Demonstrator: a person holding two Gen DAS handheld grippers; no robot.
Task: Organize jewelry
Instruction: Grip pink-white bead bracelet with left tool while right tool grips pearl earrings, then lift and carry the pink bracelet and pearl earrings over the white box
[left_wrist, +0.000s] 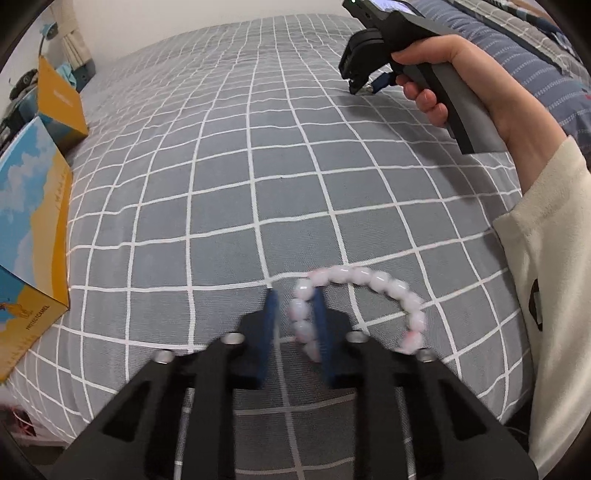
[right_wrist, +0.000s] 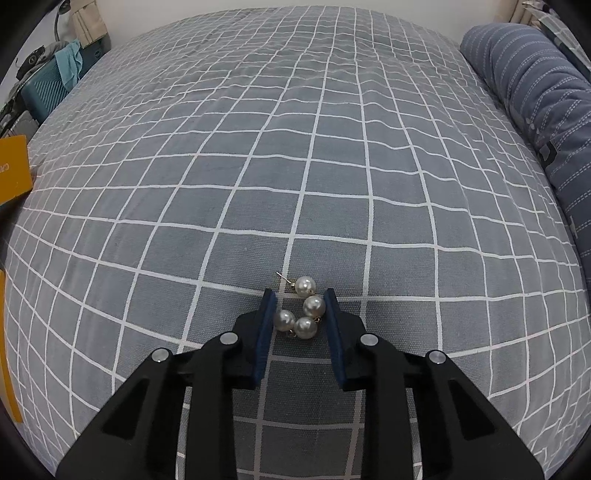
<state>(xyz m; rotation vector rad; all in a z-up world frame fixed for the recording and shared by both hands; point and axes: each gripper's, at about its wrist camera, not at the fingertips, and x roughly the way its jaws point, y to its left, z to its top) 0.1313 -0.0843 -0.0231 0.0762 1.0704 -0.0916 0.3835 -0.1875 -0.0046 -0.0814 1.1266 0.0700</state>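
A pale pink bead bracelet (left_wrist: 373, 278) hangs looped over the right finger of my left gripper (left_wrist: 295, 295); part of it lies between the blue pads, which stand apart. The bracelet is blurred. A pearl earring (right_wrist: 304, 306) with several white pearls and a thin gold pin lies on the grey checked bedspread (right_wrist: 295, 147), between the open pads of my right gripper (right_wrist: 299, 295). The right gripper also shows in the left wrist view (left_wrist: 360, 86), held in a hand at the upper right, low over the bed.
Two yellow and blue cardboard boxes (left_wrist: 33, 221) stand at the bed's left edge, the farther one (left_wrist: 61, 99) behind. A blue striped pillow (right_wrist: 535, 110) lies along the right. A teal case (right_wrist: 44, 88) and clutter sit beyond the far left corner.
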